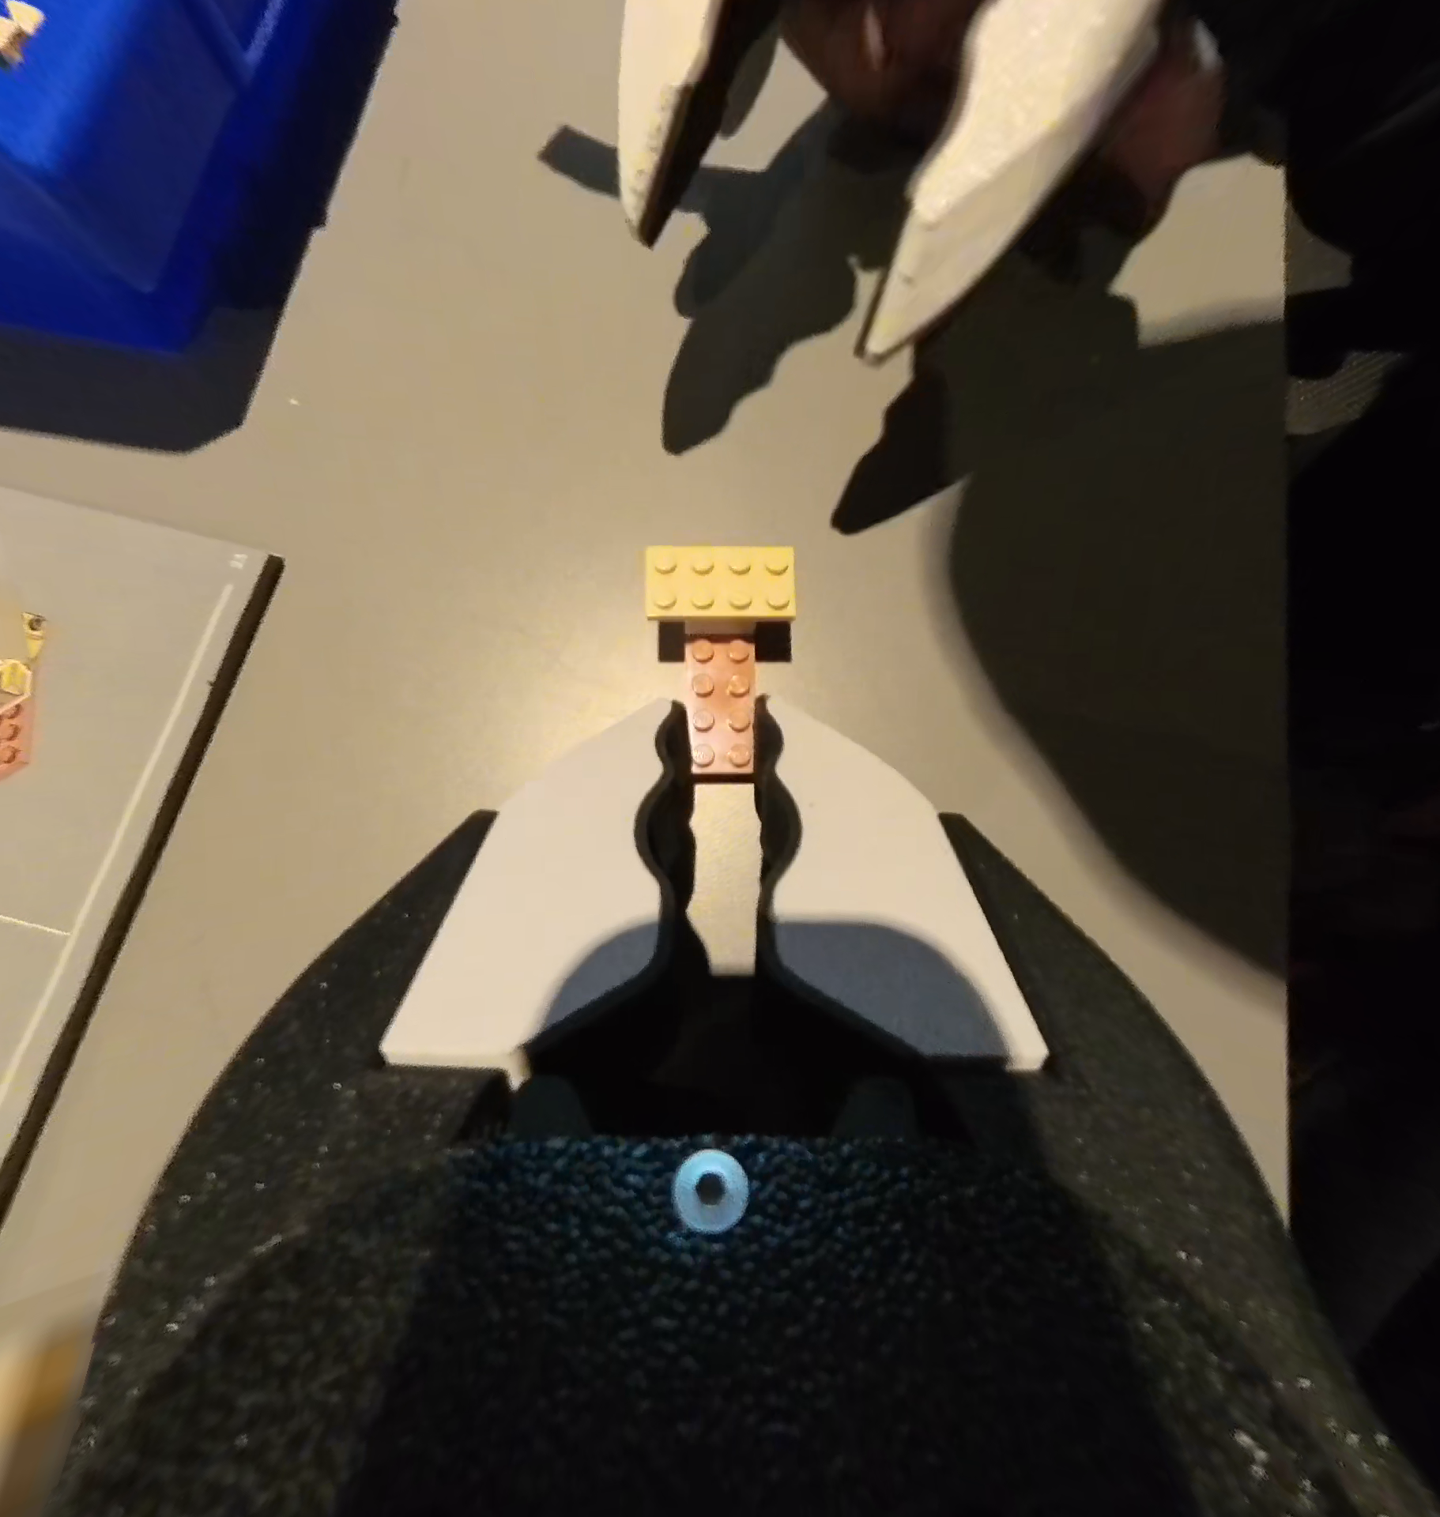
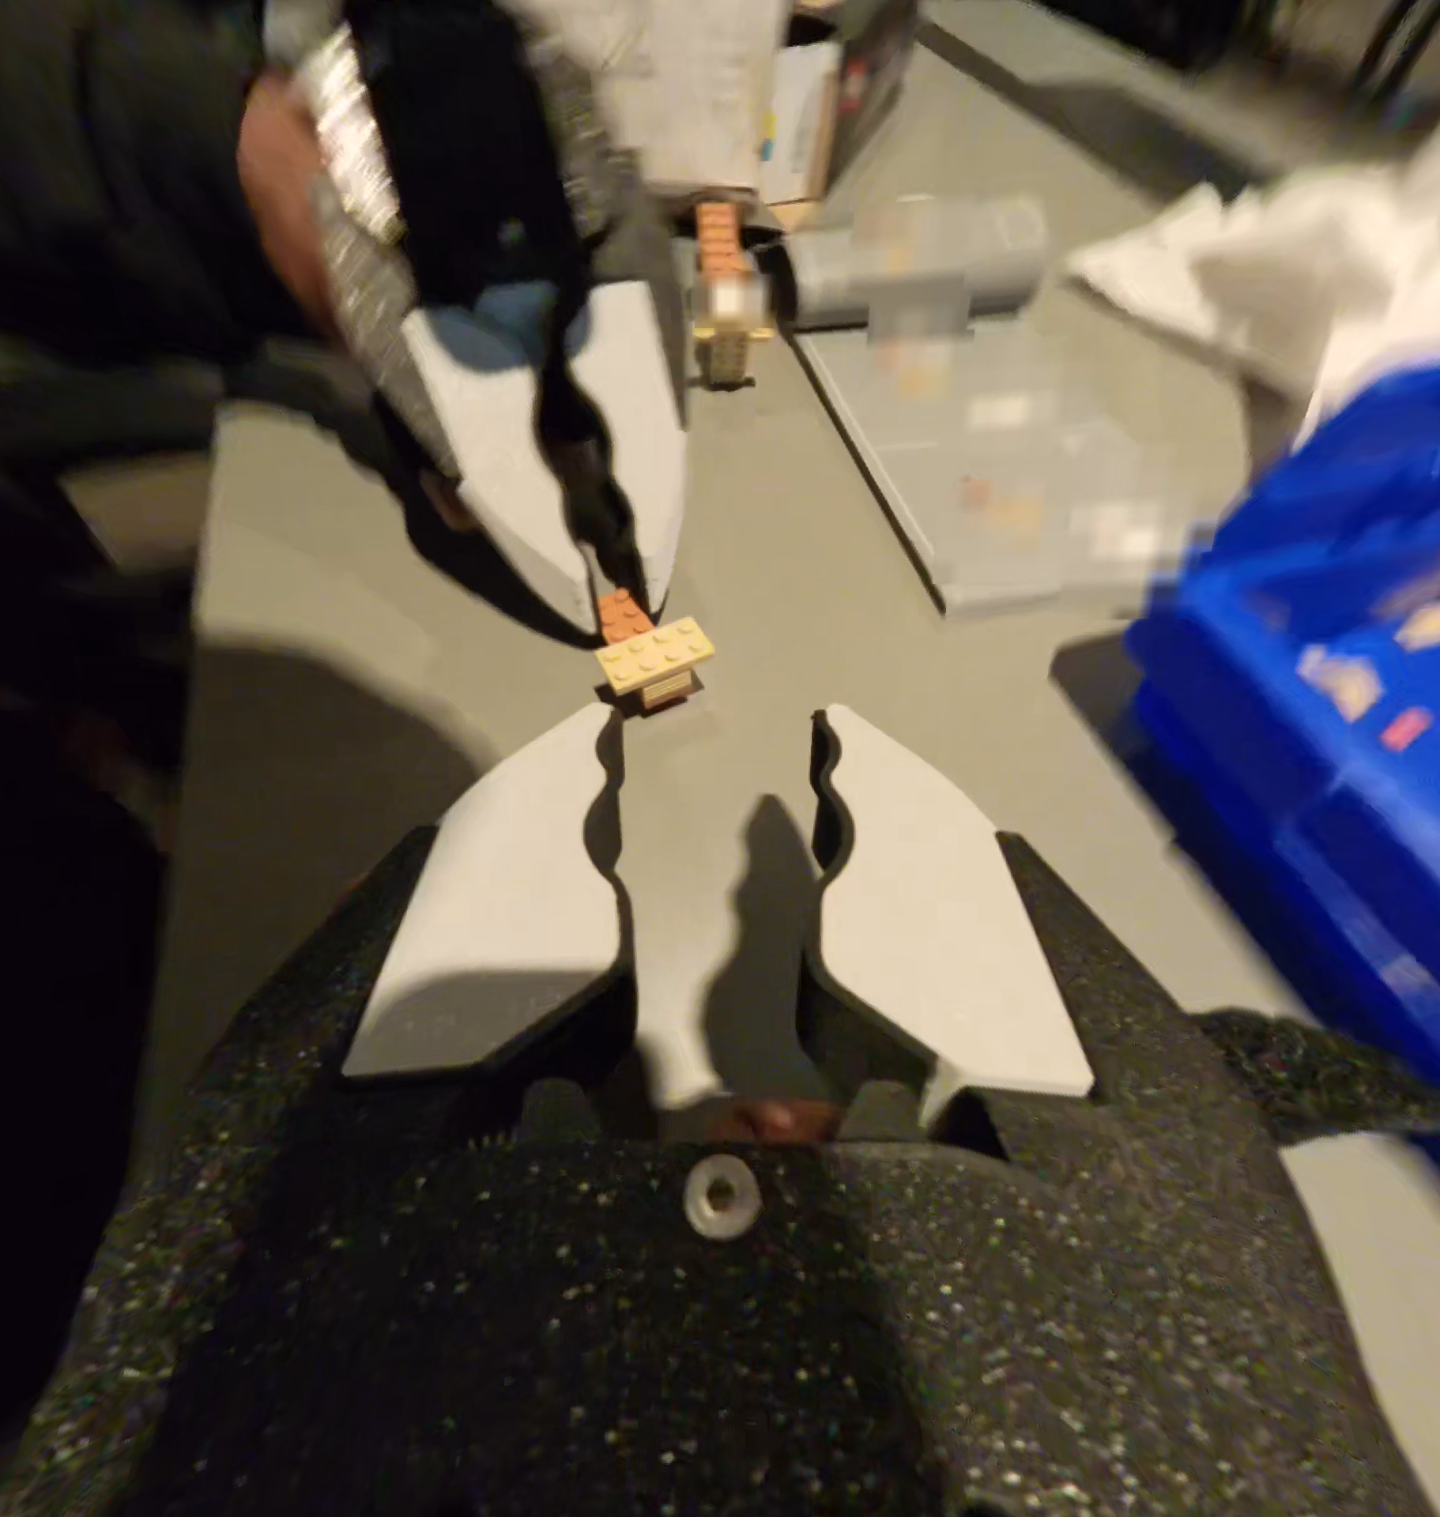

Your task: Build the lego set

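My left gripper point(image 1: 718, 706) is shut on a narrow orange-brown plate point(image 1: 722, 712) that has a tan plate point(image 1: 730, 581) fixed crosswise on its far end. The small assembly is held just above the grey table point(image 1: 454, 460). In the right wrist view the same assembly shows as the orange plate point(image 2: 623, 616) and tan plate point(image 2: 656, 653), gripped by the left gripper point(image 2: 618, 611). My right gripper point(image 2: 717, 718) is open and empty, just short of the tan plate. It also shows in the left wrist view point(image 1: 758, 271), above and beyond the assembly.
A blue parts bin point(image 1: 109, 164) with loose pieces stands at the far left; it also shows at the right of the right wrist view point(image 2: 1316, 698). An instruction booklet point(image 1: 84, 780) lies at the left. A second small brick build point(image 2: 725, 279) and boxes stand at the back. My right fingertips sit around 8 cm from my left ones.
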A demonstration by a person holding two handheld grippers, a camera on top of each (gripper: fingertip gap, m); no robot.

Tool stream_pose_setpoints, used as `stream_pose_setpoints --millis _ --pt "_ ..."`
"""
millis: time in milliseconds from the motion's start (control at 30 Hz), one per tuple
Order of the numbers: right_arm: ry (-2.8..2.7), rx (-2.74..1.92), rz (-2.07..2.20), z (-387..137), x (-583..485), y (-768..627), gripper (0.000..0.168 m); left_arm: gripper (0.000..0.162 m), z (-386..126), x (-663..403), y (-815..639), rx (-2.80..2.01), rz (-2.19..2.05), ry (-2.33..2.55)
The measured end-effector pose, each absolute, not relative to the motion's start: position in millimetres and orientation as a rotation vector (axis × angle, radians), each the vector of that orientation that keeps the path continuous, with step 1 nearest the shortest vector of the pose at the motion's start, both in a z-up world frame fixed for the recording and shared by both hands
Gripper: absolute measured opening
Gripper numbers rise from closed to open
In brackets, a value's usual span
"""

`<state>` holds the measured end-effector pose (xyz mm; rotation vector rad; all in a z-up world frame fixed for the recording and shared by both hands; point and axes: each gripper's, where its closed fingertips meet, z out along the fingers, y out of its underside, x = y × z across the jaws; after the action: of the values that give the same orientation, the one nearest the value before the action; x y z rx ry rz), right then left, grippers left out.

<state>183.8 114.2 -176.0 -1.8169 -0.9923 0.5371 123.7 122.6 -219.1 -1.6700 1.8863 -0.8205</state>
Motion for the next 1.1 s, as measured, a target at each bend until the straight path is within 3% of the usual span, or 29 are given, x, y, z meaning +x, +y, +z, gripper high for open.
stream_pose_setpoints --millis 200,367,600,1100 --pt "-0.609 -1.974 1.209 -154 180 100 0.045 0.015 -192 125 122 -1.617 -0.843 1.842" --pt "-0.354 -2.03 1.452 -148 170 104 0.047 0.015 -171 127 116 -1.557 -0.833 1.833" --pt "-0.201 -2.148 1.657 -162 155 96 0.056 0.015 -166 125 102 -1.526 -0.821 1.847" --pt "-0.11 -2.187 1.731 -168 126 104 0.052 0.015 -177 114 106 -1.511 -0.791 1.848"
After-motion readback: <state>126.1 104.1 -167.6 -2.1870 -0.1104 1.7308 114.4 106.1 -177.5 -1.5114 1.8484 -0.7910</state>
